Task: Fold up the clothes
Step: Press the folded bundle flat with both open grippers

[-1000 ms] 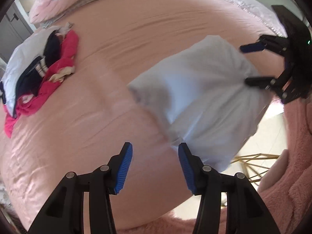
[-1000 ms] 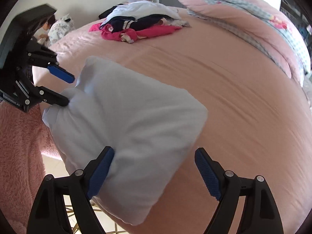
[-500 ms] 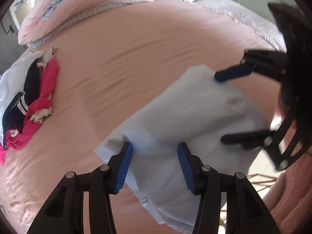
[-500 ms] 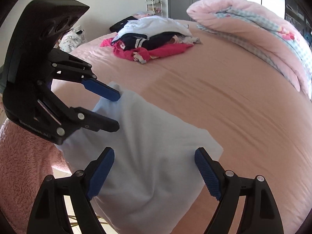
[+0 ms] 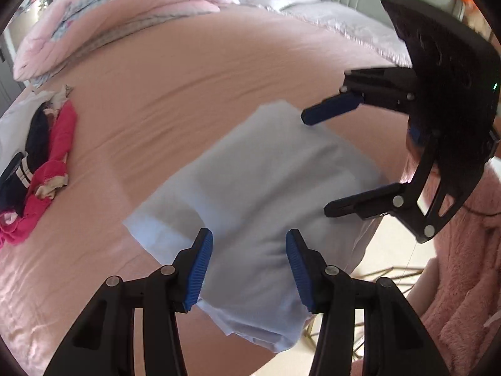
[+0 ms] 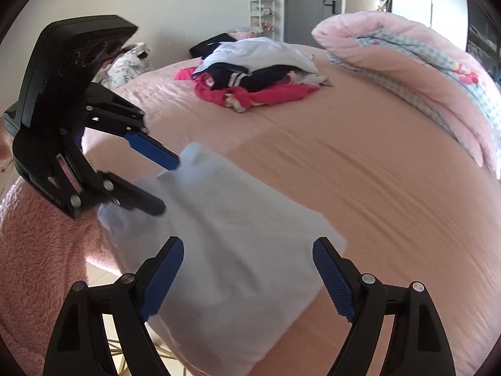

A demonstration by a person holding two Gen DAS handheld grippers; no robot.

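A pale blue folded garment (image 5: 266, 188) lies flat on the pink bed sheet (image 5: 188, 78), its near end drooping over the bed's edge. My left gripper (image 5: 249, 266) is open, its blue pads apart just above the garment's near end. My right gripper (image 5: 317, 166) comes in from the right, open, one finger at the garment's far corner and one over its side. In the right wrist view the garment (image 6: 250, 219) fills the space under my open right gripper (image 6: 247, 250), and the left gripper (image 6: 167, 186) stands open at the garment's left corner.
A pile of red, navy and white clothes (image 5: 37, 156) (image 6: 256, 75) sits farther along the bed. A rolled pink quilt (image 5: 109, 22) (image 6: 422, 78) lies along the far side. A person's pink fleece sleeve (image 5: 463, 266) and the floor with a gold wire frame (image 5: 375, 272) lie past the edge.
The garment, puffed up and tilted a second ago, now lies flatter on the sheet. Both grippers have closed in on it from either side; their jaws stay apart.
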